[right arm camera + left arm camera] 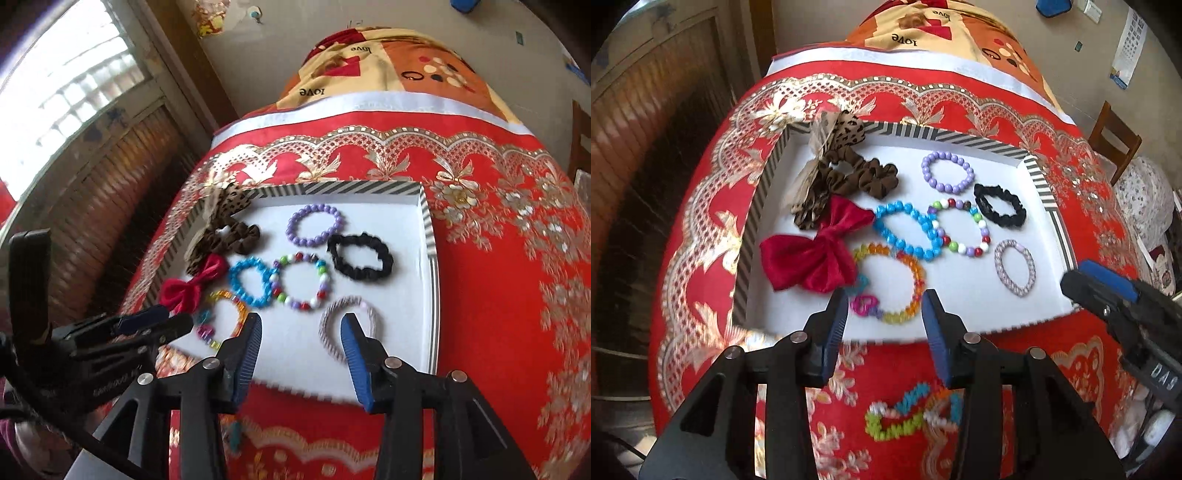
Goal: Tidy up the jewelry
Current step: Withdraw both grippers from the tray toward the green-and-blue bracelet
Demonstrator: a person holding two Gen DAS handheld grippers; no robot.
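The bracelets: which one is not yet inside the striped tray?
The green, blue and orange bracelet. It lies on the red cloth, in front of the tray; all others are inside.

Home room: patterned bedspread (388, 55), red tablecloth (480, 258), wooden chair (1115, 140), window (66, 92)

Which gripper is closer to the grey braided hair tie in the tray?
Right. The right gripper hovers just over the grey braided hair tie; the left gripper is farther away, above the rainbow bracelet.

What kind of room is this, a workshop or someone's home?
Most likely someone's home, perhaps a living or dining room: a table under a red tablecloth, a wooden chair beside it, a wall calendar, and a window with daylight.
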